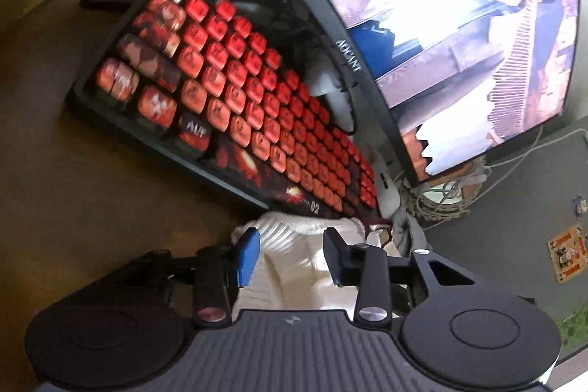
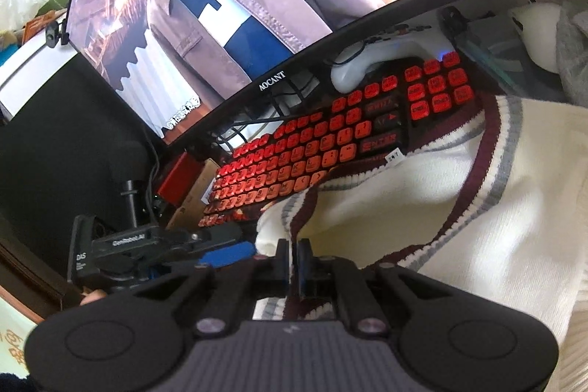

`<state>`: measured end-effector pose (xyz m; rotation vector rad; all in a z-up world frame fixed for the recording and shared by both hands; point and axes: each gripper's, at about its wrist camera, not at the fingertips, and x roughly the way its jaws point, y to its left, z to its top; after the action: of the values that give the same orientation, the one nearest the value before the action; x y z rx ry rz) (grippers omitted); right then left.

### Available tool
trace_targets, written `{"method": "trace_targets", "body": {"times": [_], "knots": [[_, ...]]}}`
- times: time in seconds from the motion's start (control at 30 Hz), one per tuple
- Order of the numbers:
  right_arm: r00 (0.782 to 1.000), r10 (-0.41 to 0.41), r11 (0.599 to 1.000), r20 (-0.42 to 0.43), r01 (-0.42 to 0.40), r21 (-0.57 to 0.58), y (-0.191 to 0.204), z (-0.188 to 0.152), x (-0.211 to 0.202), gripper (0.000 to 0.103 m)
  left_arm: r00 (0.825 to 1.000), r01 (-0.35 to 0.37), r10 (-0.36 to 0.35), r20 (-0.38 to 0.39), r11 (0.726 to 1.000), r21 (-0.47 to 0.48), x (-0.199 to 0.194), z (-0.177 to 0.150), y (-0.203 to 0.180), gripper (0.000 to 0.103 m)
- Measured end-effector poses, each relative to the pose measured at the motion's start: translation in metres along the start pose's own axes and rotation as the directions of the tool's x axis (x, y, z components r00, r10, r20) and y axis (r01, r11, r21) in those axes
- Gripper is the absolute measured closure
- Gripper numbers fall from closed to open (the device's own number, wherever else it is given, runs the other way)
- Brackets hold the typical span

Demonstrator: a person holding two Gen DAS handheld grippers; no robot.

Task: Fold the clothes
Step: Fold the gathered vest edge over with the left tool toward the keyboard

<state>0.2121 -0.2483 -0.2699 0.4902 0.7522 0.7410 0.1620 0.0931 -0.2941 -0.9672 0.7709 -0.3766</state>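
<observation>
A cream knit sweater (image 2: 459, 208) with maroon and grey trim lies on the desk, its collar draped over the right end of the red keyboard (image 2: 330, 149). My right gripper (image 2: 294, 259) is shut on the sweater's trimmed edge. In the left wrist view my left gripper (image 1: 290, 245) stands open, its blue pad and black pad on either side of a bunched cream part of the sweater (image 1: 294, 267), just short of the keyboard (image 1: 235, 98). The left gripper (image 2: 224, 250) also shows at the left of the right wrist view, beside the sweater's edge.
A curved monitor (image 2: 257, 6) playing video stands behind the keyboard. A white game controller (image 2: 367, 61) and cables lie under it. A wooden desk surface (image 1: 92, 190) extends left of the keyboard. A tangle of cords (image 1: 441, 193) sits near the monitor's corner.
</observation>
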Motion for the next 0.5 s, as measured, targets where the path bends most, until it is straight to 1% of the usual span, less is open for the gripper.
{"method": "trace_targets", "body": {"times": [0.13, 0.2, 0.23, 0.27, 0.3, 0.33, 0.4, 0.5], "knots": [[1.0, 0.014, 1.0, 0.004, -0.014, 0.017, -0.002, 0.0, 0.0, 0.098, 0.999, 0.039, -0.041, -0.028, 0.996, -0.074, -0.001, -0.004, 0.006, 0.065], [1.0, 0.03, 0.999, -0.009, -0.03, 0.031, -0.002, 0.001, 0.004, 0.098, 0.997, 0.058, -0.063, -0.044, 0.993, -0.107, 0.001, -0.006, 0.008, 0.065], [0.999, 0.038, 0.999, -0.015, -0.037, 0.037, -0.002, 0.002, 0.006, 0.096, 0.996, 0.061, -0.067, -0.053, 0.992, -0.113, 0.002, -0.007, 0.008, 0.065], [0.999, 0.041, 0.998, -0.027, -0.04, 0.039, -0.001, 0.003, 0.01, 0.095, 0.996, 0.062, -0.068, -0.055, 0.992, -0.106, 0.003, -0.008, 0.007, 0.065], [0.998, 0.043, 0.998, -0.038, -0.042, 0.042, -0.001, 0.004, 0.014, 0.088, 0.996, 0.062, -0.068, -0.057, 0.993, -0.1, 0.004, -0.008, 0.006, 0.065], [0.998, 0.044, 0.998, -0.046, -0.041, 0.051, -0.001, 0.007, 0.019, 0.076, 0.996, 0.064, -0.07, -0.056, 0.993, -0.101, 0.003, -0.008, 0.007, 0.065], [0.997, 0.06, 0.995, -0.048, -0.056, 0.082, -0.001, 0.01, 0.029, 0.071, 0.995, 0.073, -0.079, -0.052, 0.991, -0.112, 0.004, -0.007, 0.008, 0.065], [0.989, 0.114, 0.987, -0.091, -0.103, 0.124, -0.001, 0.014, 0.05, 0.071, 0.995, 0.095, -0.1, -0.026, 0.985, -0.141, -0.001, -0.005, 0.014, 0.065]]}}
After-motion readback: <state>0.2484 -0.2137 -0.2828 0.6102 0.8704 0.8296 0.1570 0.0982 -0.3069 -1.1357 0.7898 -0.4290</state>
